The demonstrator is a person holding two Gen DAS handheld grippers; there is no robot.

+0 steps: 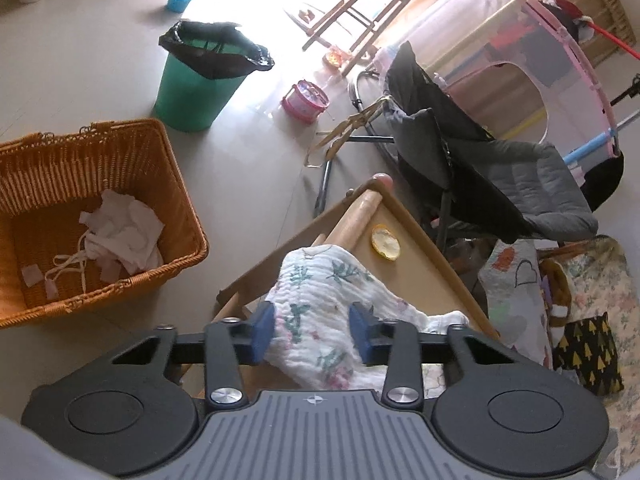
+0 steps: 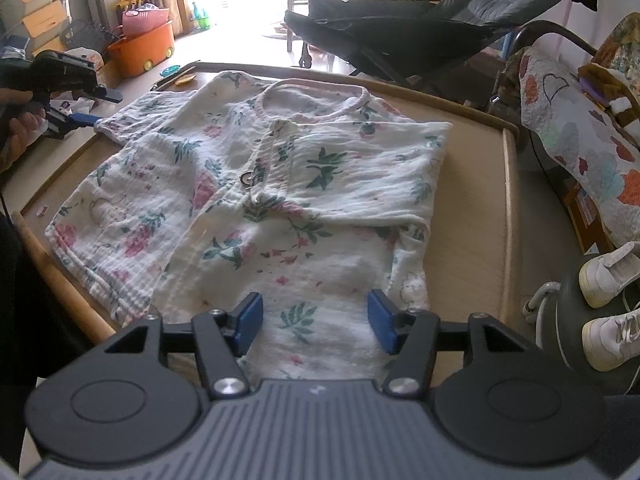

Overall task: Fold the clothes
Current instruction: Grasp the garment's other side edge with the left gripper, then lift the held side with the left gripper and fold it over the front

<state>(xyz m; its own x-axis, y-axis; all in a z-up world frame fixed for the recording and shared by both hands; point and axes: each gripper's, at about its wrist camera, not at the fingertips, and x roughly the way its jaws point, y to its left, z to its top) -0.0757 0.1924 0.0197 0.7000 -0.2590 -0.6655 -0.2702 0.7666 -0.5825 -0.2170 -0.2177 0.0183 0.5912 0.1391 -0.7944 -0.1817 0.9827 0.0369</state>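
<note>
A white floral baby garment [image 2: 280, 184] lies spread face up on a wooden table with a raised rim [image 2: 510, 200]. Its right sleeve is folded across the chest. My right gripper [image 2: 316, 320] stands open over the near hem, with flat cloth between its blue pads and neither pad pressing. My left gripper [image 1: 313, 332], held by a person's hand and also visible as the left gripper [image 2: 90, 120] at the table's far left, is shut on the bunched end of the left sleeve [image 1: 320, 292]. The sleeve cloth humps up between its pads.
A wicker basket [image 1: 100, 168] holding white cloth and a green bin [image 1: 196, 92] stand on the floor left of the table. A yellow disc [image 1: 385, 242] lies on the table. A grey reclining chair [image 2: 420, 24], a patterned blanket [image 2: 580, 140] and white shoes [image 2: 608, 272] are on the right.
</note>
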